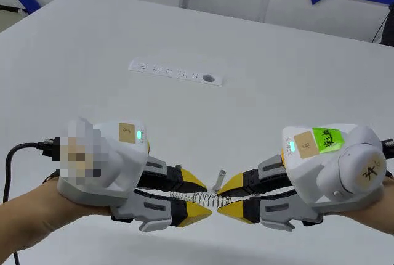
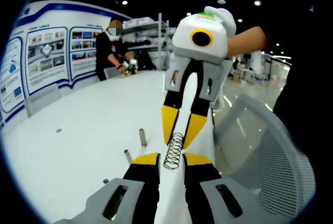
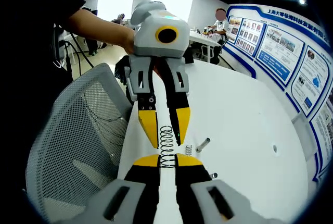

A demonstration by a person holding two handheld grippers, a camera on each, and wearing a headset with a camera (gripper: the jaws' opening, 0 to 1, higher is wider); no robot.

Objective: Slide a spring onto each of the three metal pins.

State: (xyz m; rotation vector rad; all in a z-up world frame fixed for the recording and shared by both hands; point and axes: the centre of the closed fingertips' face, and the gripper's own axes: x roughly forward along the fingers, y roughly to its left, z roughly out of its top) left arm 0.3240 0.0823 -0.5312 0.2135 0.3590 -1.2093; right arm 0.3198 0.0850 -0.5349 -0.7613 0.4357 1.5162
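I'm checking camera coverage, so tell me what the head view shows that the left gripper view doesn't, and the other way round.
Head view adds: a white power strip farther back on the table, and a black cable running to the left hand-held gripper. Left gripper view adds: a mesh chair, wall posters and a person standing in the background. Shared: the spring spanning between the left and the right hand-held gripper, and a metal pin standing beside it.

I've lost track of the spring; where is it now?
In the head view the spring hangs low and central, gripped between the left claw and right claw, just nearer the person than a metal pin.
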